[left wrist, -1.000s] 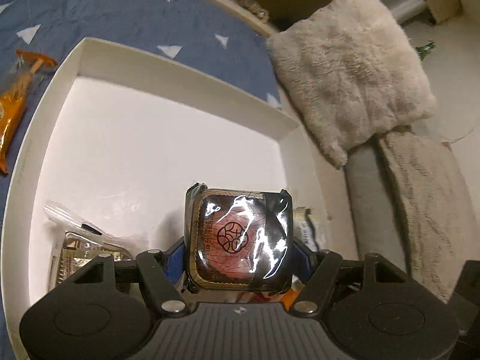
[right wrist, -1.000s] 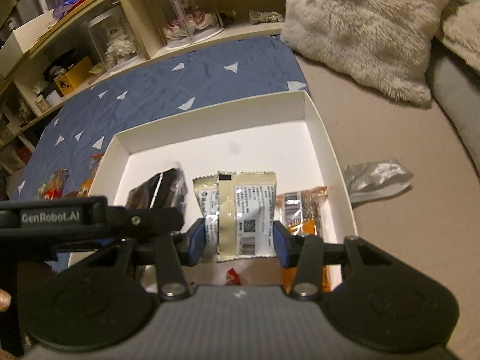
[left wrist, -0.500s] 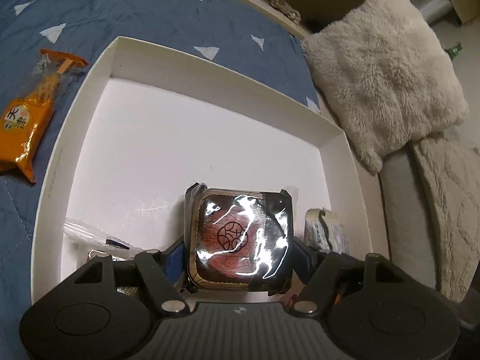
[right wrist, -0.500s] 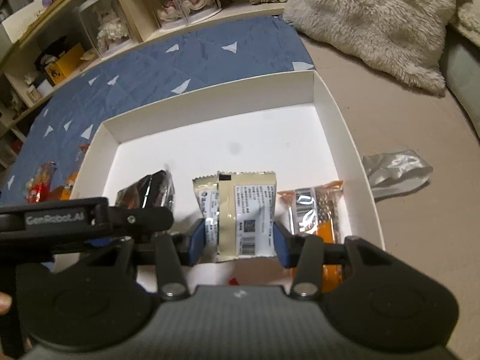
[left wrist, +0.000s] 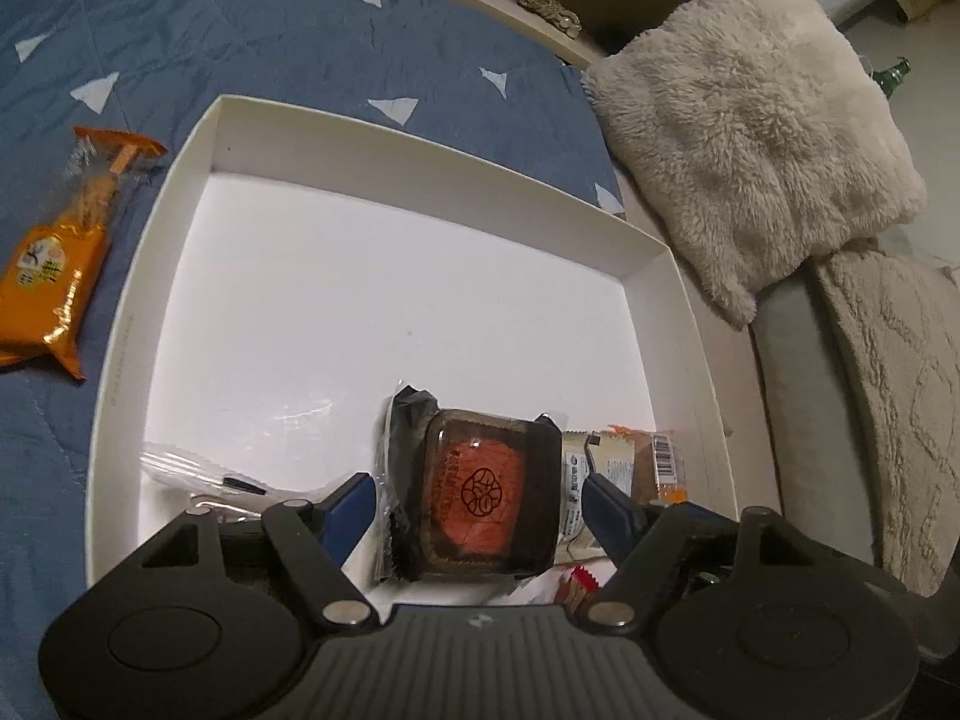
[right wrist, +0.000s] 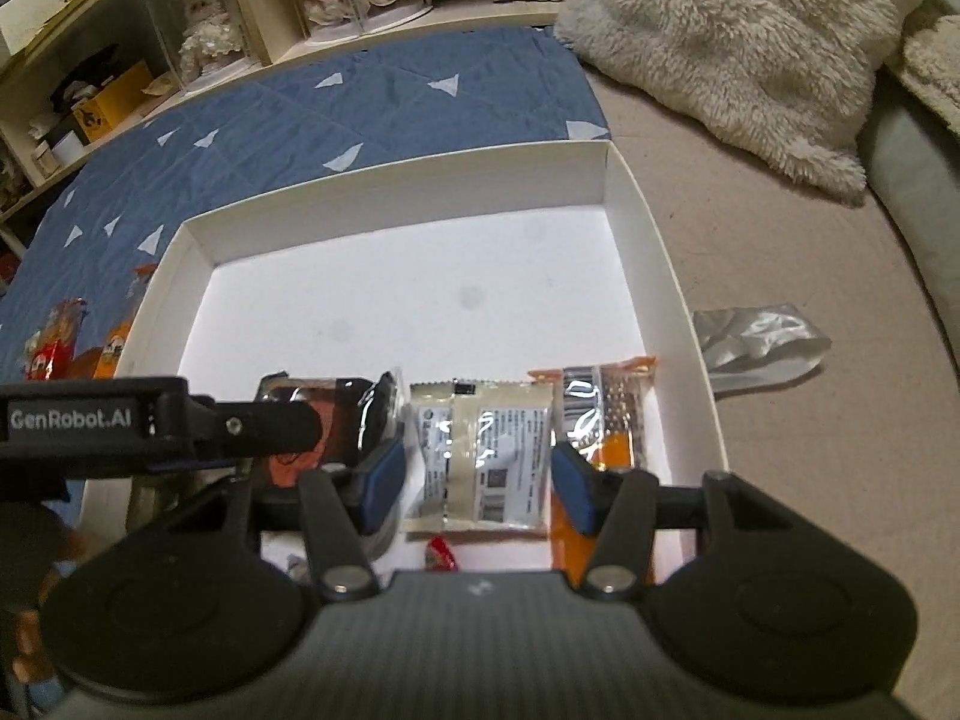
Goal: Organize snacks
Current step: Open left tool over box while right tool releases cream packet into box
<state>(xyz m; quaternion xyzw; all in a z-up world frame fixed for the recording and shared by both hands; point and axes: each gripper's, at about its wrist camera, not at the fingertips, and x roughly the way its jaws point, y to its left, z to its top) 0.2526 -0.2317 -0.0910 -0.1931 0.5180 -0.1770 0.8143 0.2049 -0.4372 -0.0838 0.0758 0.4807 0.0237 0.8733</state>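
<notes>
Left gripper (left wrist: 480,495): jaws just opening, mooncake packet (left wrist: 474,495) released; right gripper (right wrist: 477,474): likewise, cream packet (right wrist: 486,459) freed. Best withdrawn straight, sparing the white box's (right wrist: 396,192) row.

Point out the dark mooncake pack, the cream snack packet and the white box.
dark mooncake pack (left wrist: 480,492), left wrist view, on its orange top.
cream snack packet (right wrist: 486,456), right wrist view, on its printed back.
white box (right wrist: 408,195), right wrist view, on its far wall.
</notes>
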